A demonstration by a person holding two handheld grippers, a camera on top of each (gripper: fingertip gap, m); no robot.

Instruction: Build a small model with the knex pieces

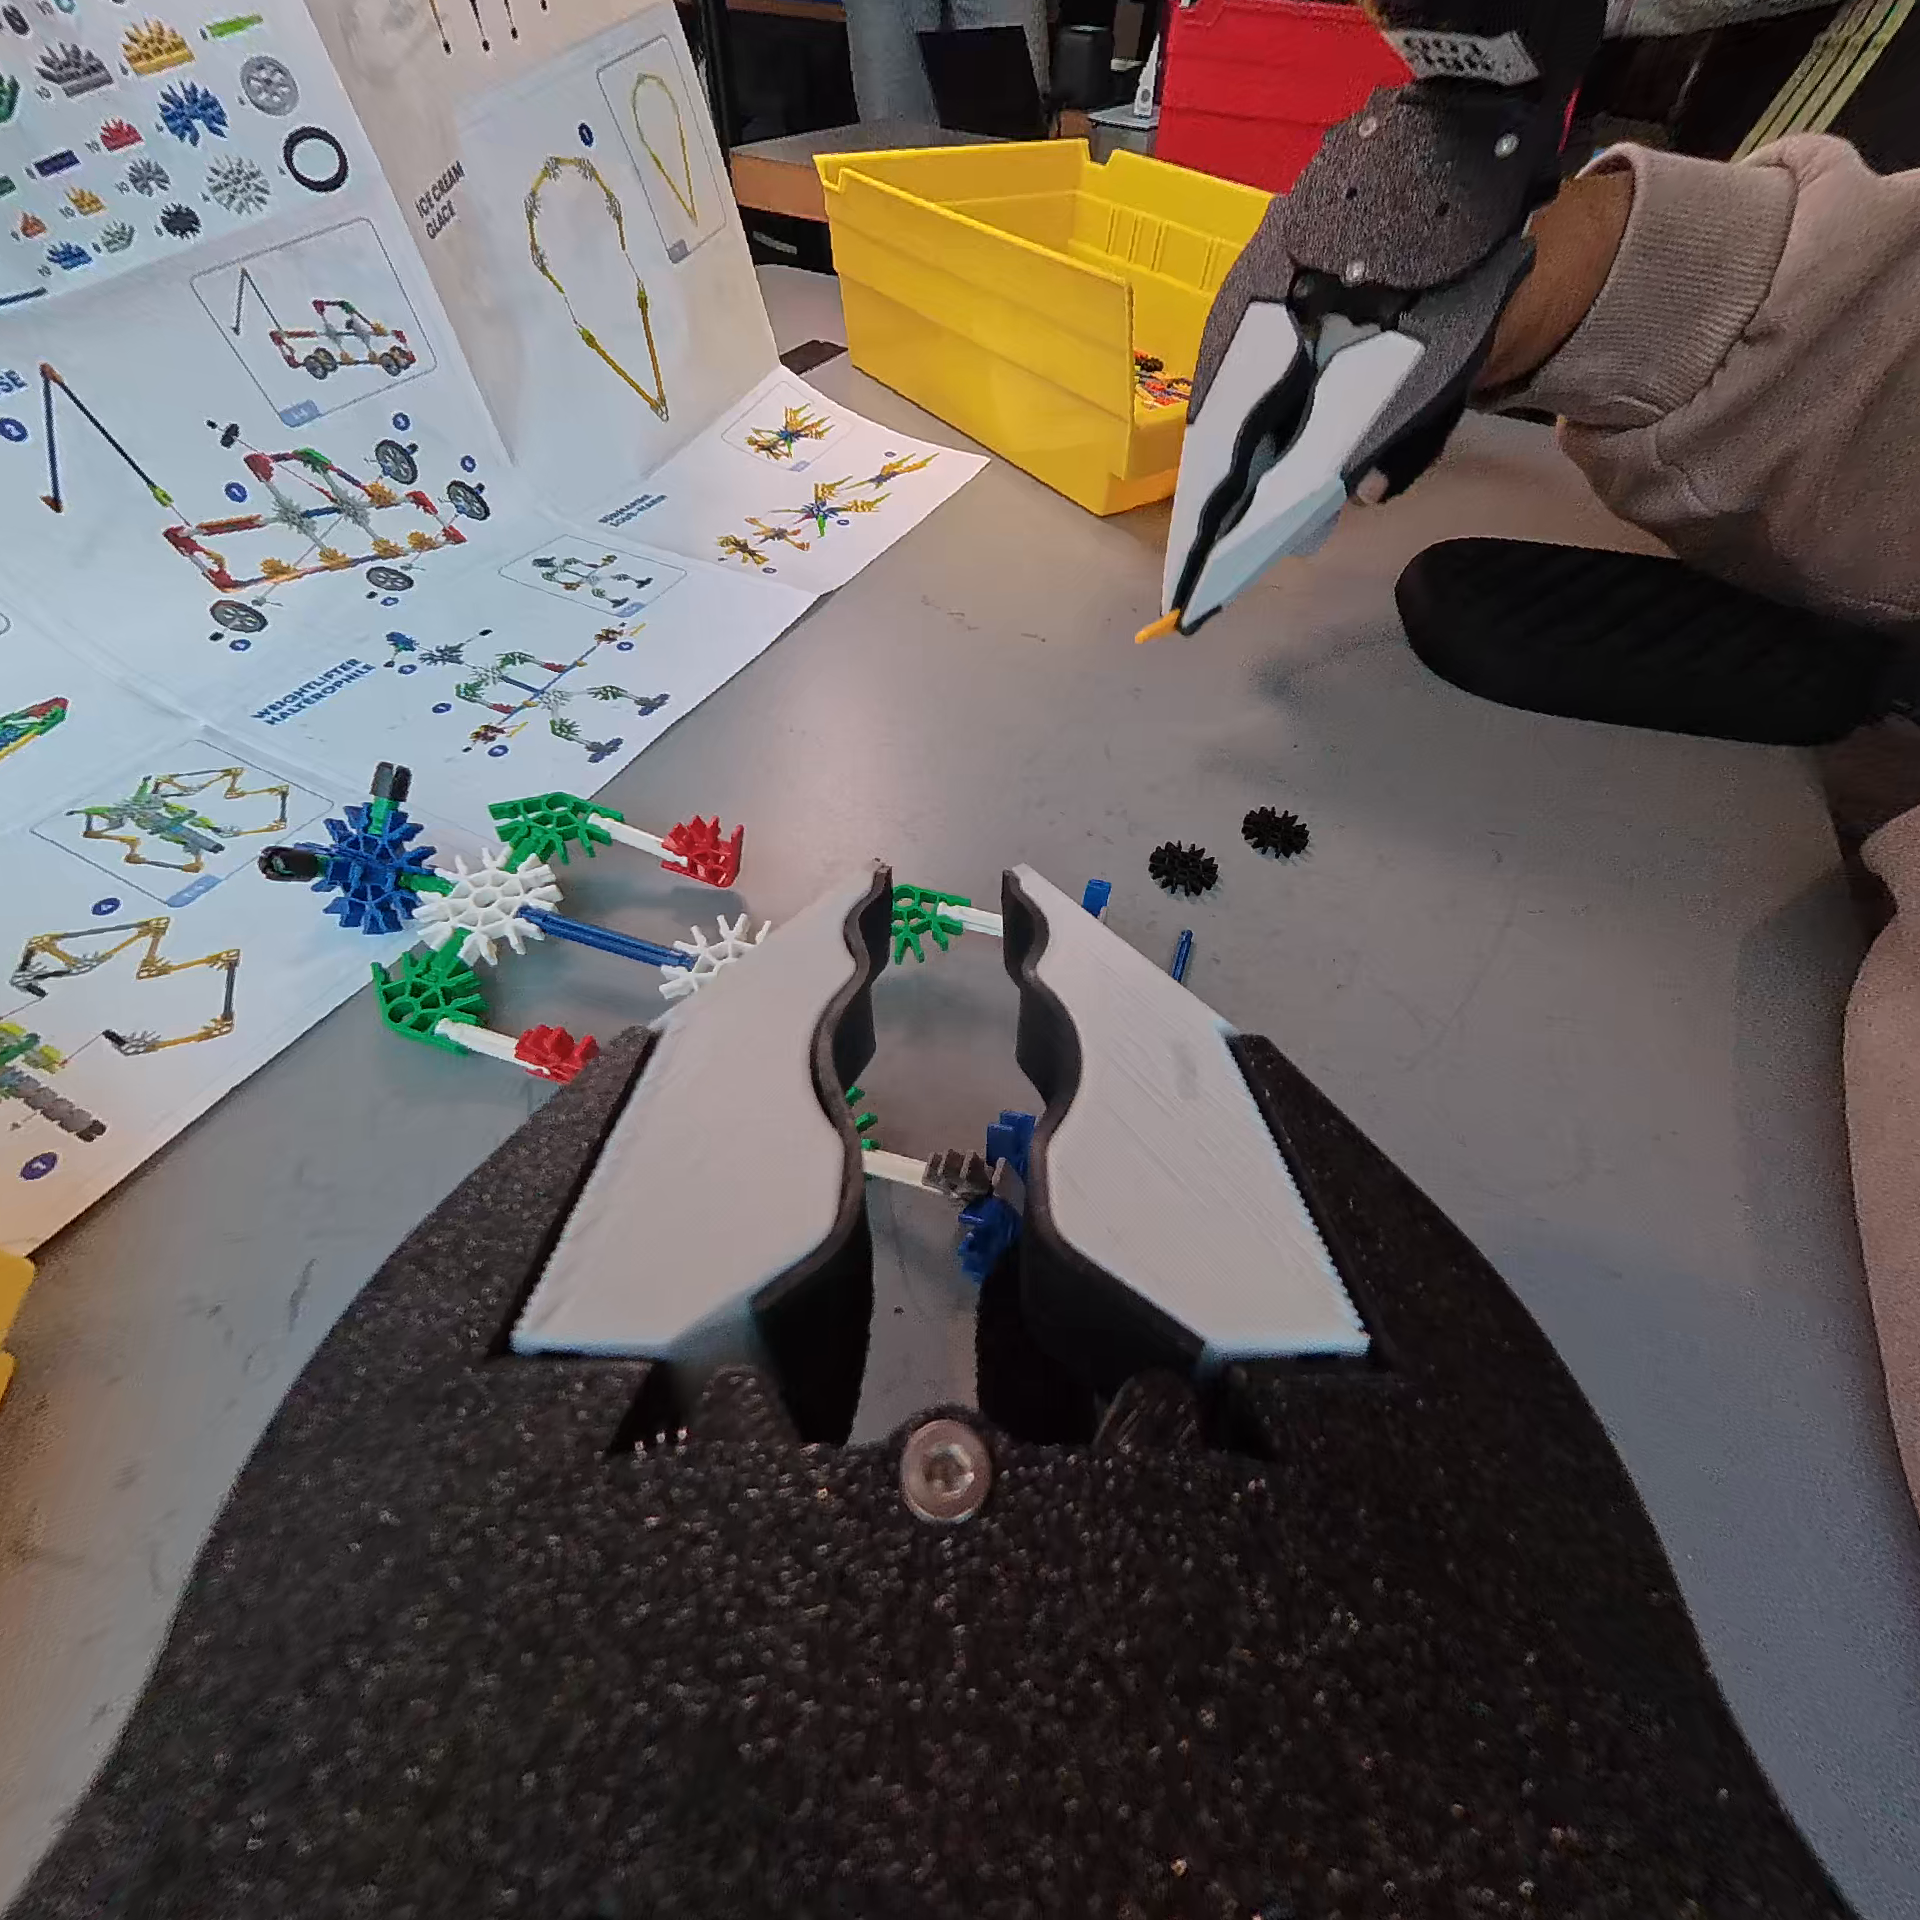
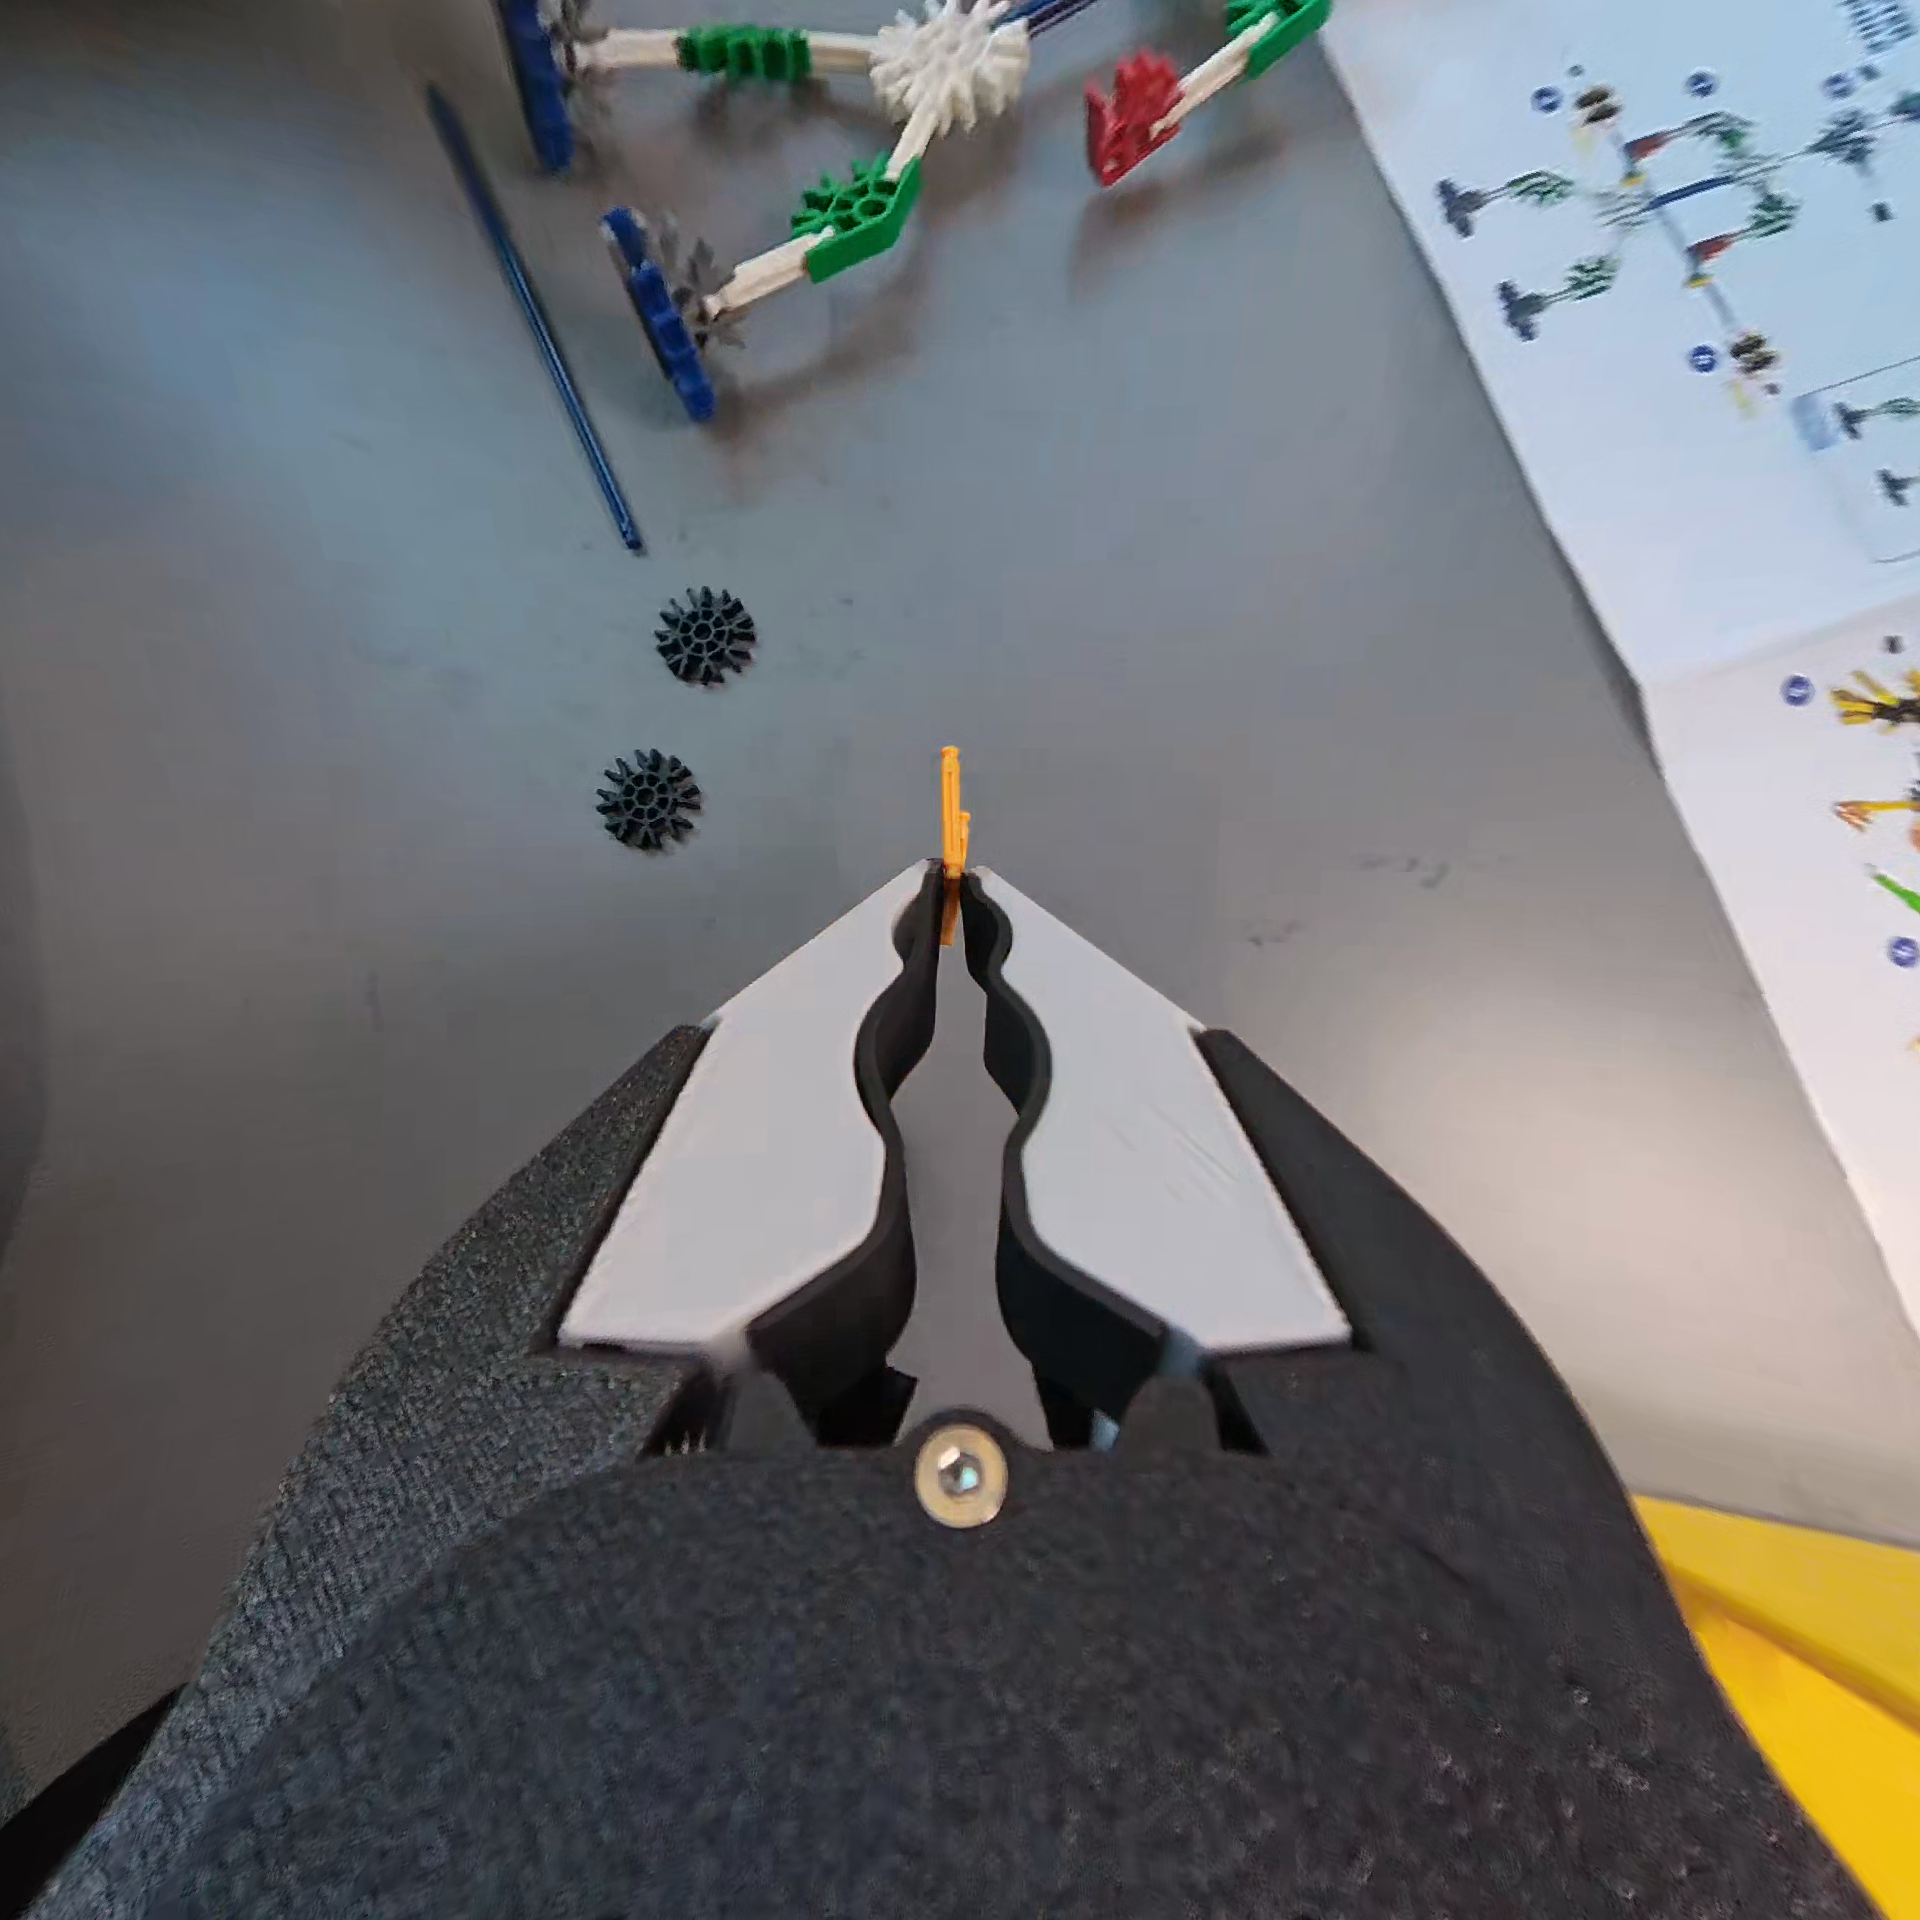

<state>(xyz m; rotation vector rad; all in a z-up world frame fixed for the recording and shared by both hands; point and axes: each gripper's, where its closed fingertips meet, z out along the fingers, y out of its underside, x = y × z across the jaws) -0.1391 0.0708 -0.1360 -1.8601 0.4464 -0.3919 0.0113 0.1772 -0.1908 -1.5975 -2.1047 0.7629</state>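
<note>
The left gripper (image 1: 943,883) hovers low over the grey table (image 1: 1039,727) with its jaws a moderate way apart, gripping nothing; between and under its fingers lies one end of a construction-toy model (image 1: 540,914) built of green, white, blue and red connectors on white and blue rods. A green connector (image 1: 920,920) with a white rod shows in the gap near the fingertips, and farther back, between the fingers, sits a blue connector (image 1: 1003,1195) with a grey piece on a white rod — whether the fingers touch any of these I cannot tell. The right gripper (image 2: 948,868) is held above the table, well apart from the model, its jaws pinched narrow on a small orange rod (image 2: 951,805) that sticks out past the fingertips. Below and ahead of it two small black gear-like connectors (image 2: 704,636) (image 2: 649,800) lie flat on the table near each other, and a thin blue rod (image 2: 535,322) lies loose between them and the model. A large printed instruction sheet (image 1: 260,468) covers the table to the left of the model, partly propped upright. Behind it stands a yellow bin (image 1: 997,312) holding small parts, with a red bin (image 1: 1257,94) beyond. A person's sleeve (image 1: 1714,343) shows at the right gripper's handle.
</note>
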